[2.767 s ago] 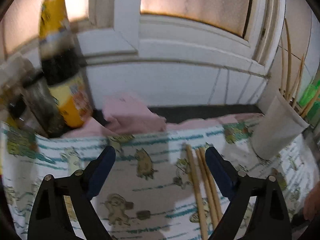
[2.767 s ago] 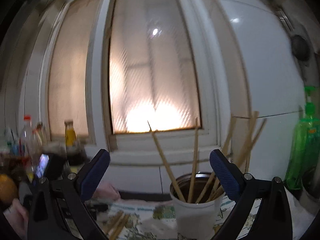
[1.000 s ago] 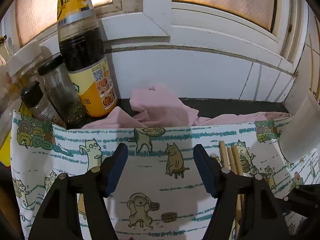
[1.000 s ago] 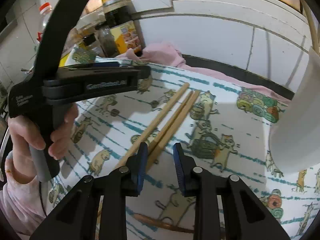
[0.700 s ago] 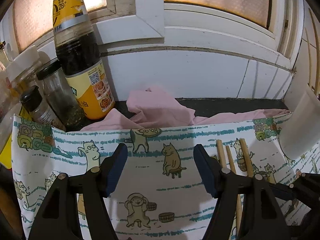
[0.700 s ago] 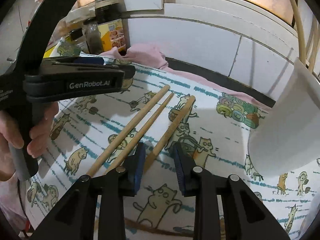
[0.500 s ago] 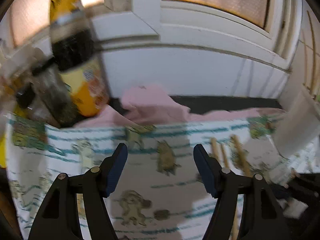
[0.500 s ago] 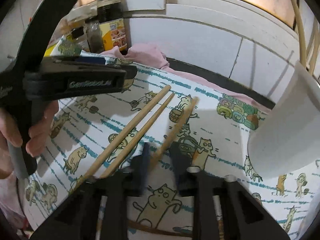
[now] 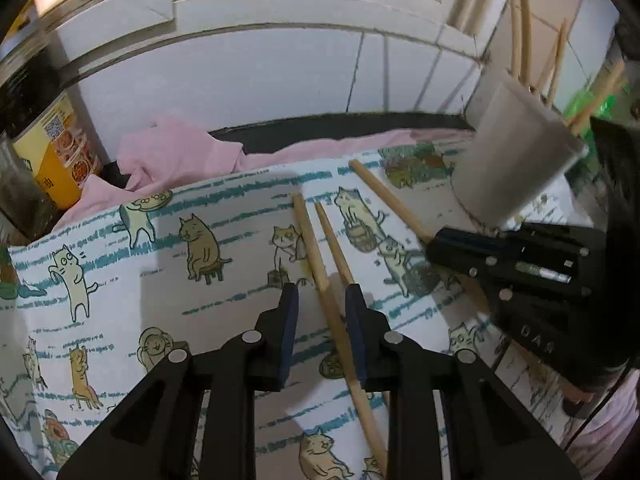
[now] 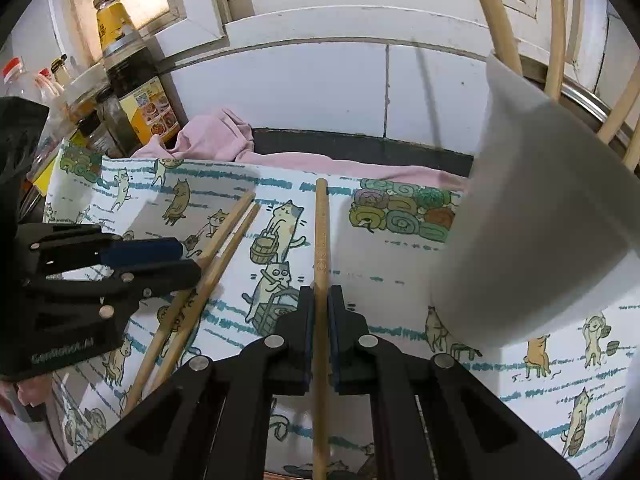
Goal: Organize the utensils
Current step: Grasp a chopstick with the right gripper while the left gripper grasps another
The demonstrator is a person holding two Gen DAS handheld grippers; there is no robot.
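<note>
Down at the lower centre of the right wrist view, the right gripper (image 10: 319,294) has its blue pads pinched onto a single wooden chopstick (image 10: 321,240), which runs straight up the frame between them to a blunt end near the pink cloth (image 10: 216,136); its jaws have just been closing, and that chopstick is the thing between them. Left of it, two more chopsticks (image 10: 208,276) lie side by side on the cat-print mat (image 10: 400,248), slanting from lower left to upper right. The left gripper (image 10: 160,258) reaches in from the left edge of that frame, its tip over the pair.

At the lower centre of the left wrist view, the left gripper (image 9: 320,298) stands narrowed but not pressed together: its jaws have just been closing, and one of the two chopsticks (image 9: 320,264) runs through the gap with space visible on either side, while its neighbour passes behind the right-hand pad. Whether the pads touch the wood cannot be told. The third chopstick (image 9: 390,202) slants toward the right gripper (image 9: 436,240), which enters from the right edge.

A white holder cup (image 10: 552,220) with more chopsticks standing in it fills the right side of the right wrist frame, resting on the mat. A soy sauce bottle (image 10: 128,64) and small jars (image 10: 108,120) crowd the upper left, against the white tiled wall (image 10: 320,80).
</note>
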